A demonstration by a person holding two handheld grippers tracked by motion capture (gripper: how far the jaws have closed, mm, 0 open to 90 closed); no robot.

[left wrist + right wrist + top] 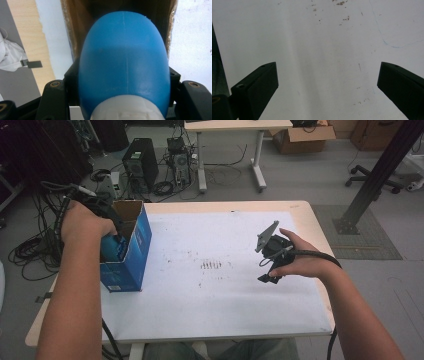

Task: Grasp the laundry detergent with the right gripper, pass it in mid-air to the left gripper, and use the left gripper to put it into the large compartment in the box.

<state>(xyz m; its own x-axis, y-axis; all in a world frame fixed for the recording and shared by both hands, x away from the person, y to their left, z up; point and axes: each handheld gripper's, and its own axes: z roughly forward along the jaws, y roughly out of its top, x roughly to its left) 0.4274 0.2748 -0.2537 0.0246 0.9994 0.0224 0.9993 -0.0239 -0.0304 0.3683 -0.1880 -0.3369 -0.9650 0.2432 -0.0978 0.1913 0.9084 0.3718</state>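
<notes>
My left fingers (53,87) are clamped on a smooth blue egg-shaped thing (123,65) with a white ribbed collar at its near end, possibly a bulb or a bottle; I cannot say which from so close. It hangs nose-down over the open mouth of the blue carton (131,251), which stands upright at the left edge of the desk (225,315). To do this well, I keep the rounded nose centred between the brown inner walls, lower straight down without brushing the flaps, and let go only when it sits deep inside.

My right gripper (327,82) rests idle over the bare white sheet, well apart from the carton, its fingers spread wide with nothing between them. I could bring it across to steady the carton if it tips.

The carton's side carries some pale print, but it is too small for me to read.
</notes>
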